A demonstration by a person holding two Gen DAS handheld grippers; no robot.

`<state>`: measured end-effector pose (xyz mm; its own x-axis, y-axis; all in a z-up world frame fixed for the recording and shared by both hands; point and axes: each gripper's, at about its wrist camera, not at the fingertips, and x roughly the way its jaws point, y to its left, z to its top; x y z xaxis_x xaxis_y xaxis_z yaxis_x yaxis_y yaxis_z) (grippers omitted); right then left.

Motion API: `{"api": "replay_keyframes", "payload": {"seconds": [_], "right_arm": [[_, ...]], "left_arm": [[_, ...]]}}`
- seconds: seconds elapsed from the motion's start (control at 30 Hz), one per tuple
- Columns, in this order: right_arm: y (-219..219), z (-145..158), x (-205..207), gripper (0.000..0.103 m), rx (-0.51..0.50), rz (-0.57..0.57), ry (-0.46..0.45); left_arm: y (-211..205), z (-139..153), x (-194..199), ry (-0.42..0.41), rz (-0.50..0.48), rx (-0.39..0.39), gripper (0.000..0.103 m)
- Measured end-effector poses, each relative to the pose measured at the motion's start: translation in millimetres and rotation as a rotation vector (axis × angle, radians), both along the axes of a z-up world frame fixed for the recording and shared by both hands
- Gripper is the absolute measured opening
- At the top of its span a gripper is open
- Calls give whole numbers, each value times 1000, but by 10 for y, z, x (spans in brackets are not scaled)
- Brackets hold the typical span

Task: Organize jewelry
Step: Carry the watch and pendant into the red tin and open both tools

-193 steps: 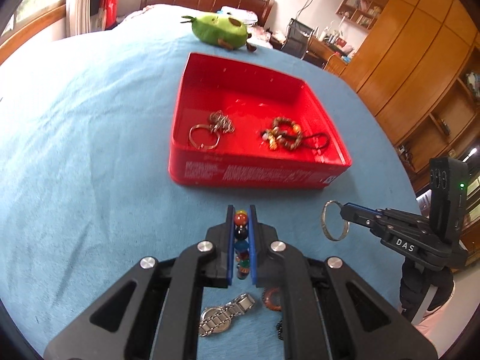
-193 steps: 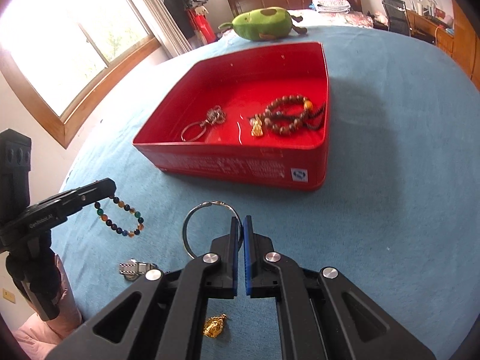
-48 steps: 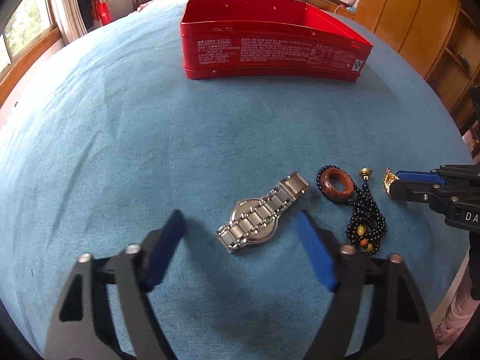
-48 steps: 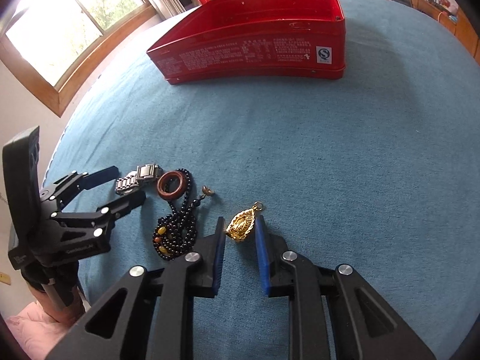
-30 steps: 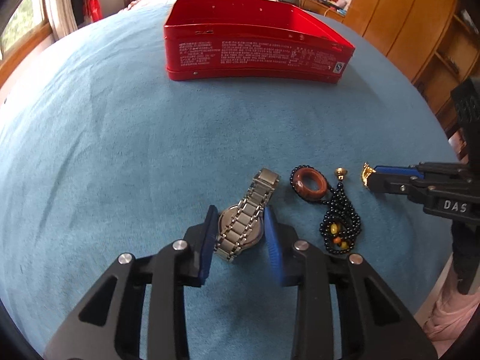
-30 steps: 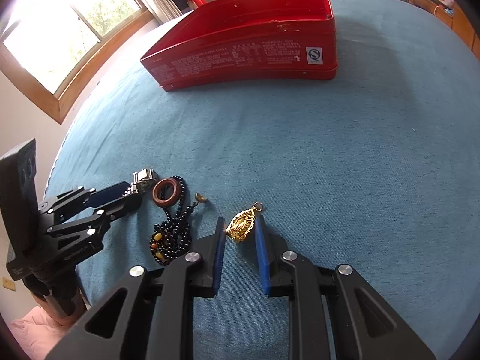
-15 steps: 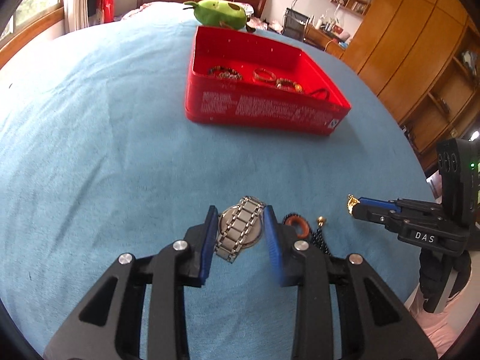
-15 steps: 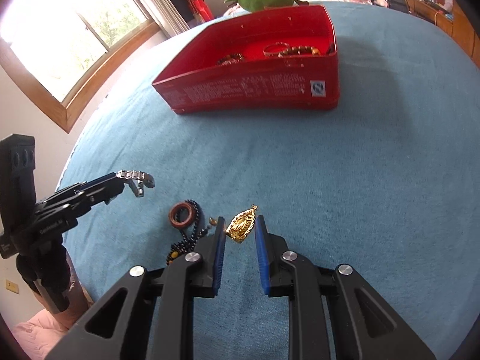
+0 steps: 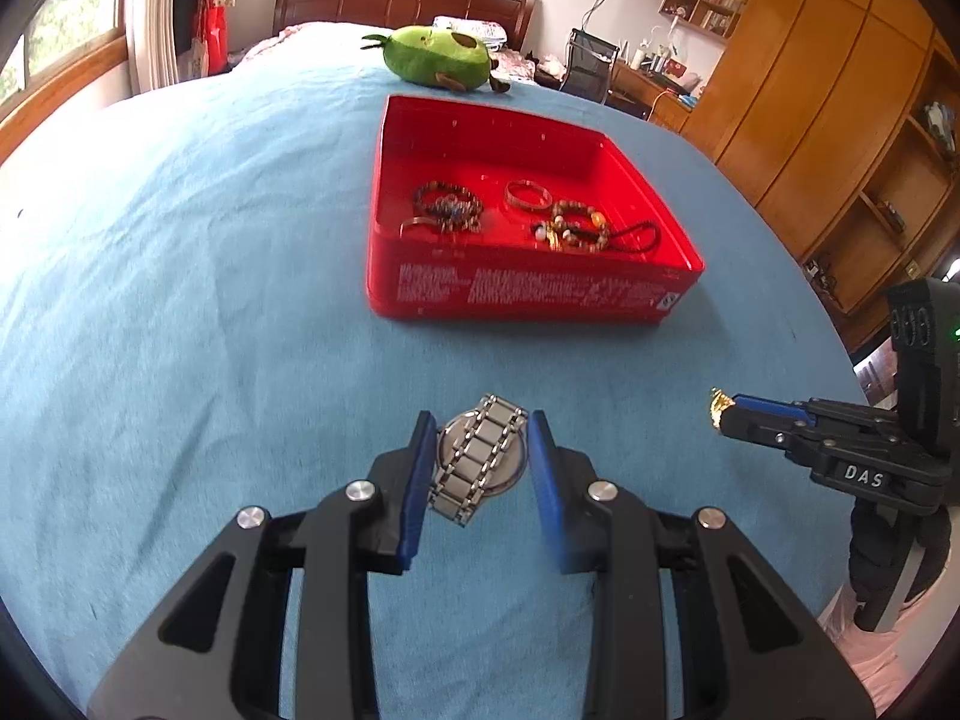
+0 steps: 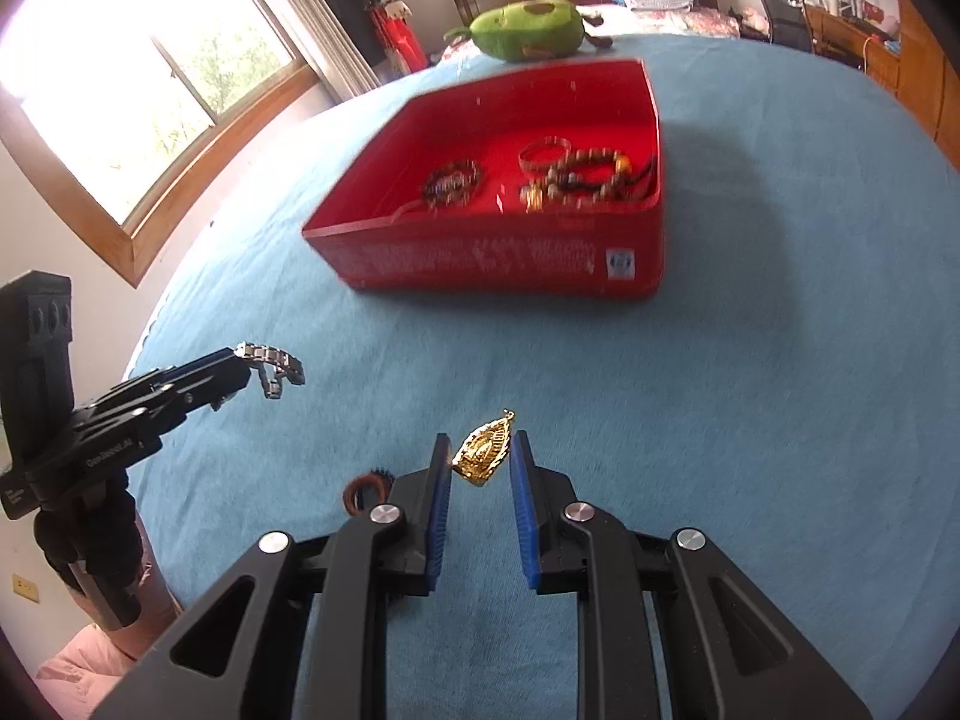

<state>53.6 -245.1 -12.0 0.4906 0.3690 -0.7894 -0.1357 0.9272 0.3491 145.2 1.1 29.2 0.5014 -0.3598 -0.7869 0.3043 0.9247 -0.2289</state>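
Note:
My left gripper (image 9: 480, 423) is shut on a silver metal watch (image 9: 480, 459), held above the blue cloth. The right wrist view shows the watch band (image 10: 273, 363) hanging from the left gripper's tip (image 10: 240, 366). My right gripper (image 10: 480, 441) is shut on a gold pendant (image 10: 483, 453), also off the cloth. In the left wrist view the pendant (image 9: 718, 407) peeks from the right gripper's tip (image 9: 732, 417). Ahead of both stands the open red tin (image 9: 528, 294) (image 10: 480, 258), with several bracelets and a ring inside.
A brown ring on a black bead necklace (image 10: 363, 489) lies on the blue cloth (image 9: 180, 300), partly hidden behind my right gripper's left finger. A green plush toy (image 9: 435, 57) sits beyond the tin. Wooden cabinets stand at the right, a window at the left.
Both grippers have risen off the cloth, the left with the watch and the right with the pendant. The tin's inside has come into view. The bead necklace stayed on the cloth.

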Motion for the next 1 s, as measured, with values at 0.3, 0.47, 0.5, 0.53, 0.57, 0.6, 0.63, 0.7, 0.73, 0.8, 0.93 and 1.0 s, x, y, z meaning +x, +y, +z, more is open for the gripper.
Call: {"api": "replay_keyframes", "payload": {"seconds": [0.3,0.47,0.5,0.53,0.57,0.6,0.63,0.7,0.73,0.8,0.93,1.0], "right_arm": [[-46,421,335,20,-2,-9,-72],[-61,568,654,20,0,-24,-89],[-61,588,740,20,-1,-31,-95],[-59,600,841,20,0,-37,-99],[-59,601,899,20,2,-39,-100],[-65,587,1014,20,11,-43,-96],[-68,560,1129,20,20,-44,-88],[-67,489,1299,20,27,-49,-72],[-66,436,1404,20,28,-51,-60],[-70,320,1578,20,29,-58,-34],[-82,122,1896,20,20,-78,2],[-82,49,2032,20,10,-85,16]], "left_arm": [[-123,380,283,-63,-9,-8,30],[-241,576,572,-96,0,-11,30],[-270,597,649,-101,3,-10,30],[-293,606,708,-104,5,-10,30],[-323,607,797,-102,7,-13,30],[-354,594,894,-94,7,-16,30],[-373,578,959,-87,7,-18,30],[-434,512,1154,-68,9,-18,30],[-452,481,1215,-64,11,-17,30],[-504,382,1404,-46,16,-12,30],[-565,198,1683,-13,18,-13,30],[-587,111,1836,3,28,-17,30]]}}
